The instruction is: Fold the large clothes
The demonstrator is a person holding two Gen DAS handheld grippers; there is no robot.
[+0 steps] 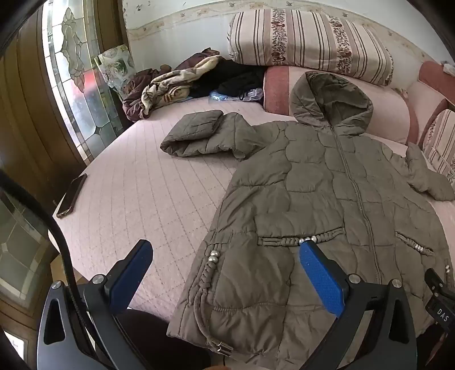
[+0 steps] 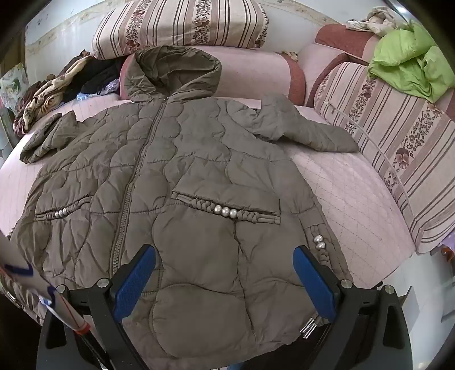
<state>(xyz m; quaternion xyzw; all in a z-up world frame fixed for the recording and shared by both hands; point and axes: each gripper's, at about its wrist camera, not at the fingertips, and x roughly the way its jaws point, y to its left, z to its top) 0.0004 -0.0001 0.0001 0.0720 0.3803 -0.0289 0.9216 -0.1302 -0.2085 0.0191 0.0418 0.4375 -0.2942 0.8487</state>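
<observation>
Fingers (image 1: 321,281) of the left gripper (image 1: 224,273) and of the right gripper (image 2: 224,279) are spread wide and empty above the near hem of the padded coat (image 2: 182,176), which is laid flat, zipped, front up on the bed (image 1: 148,193). Only spreading appears done: both sleeves are still outstretched and no fold has been made, so nearly all remains

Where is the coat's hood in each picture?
Left wrist view: the hood sits upper right of centre, at the top of the coat, against the pink cushions.
Right wrist view: the hood sits upper left of centre, again at the coat's top end.
Shared landmark: the striped floral pillow lies just behind the hood in both views.
</observation>
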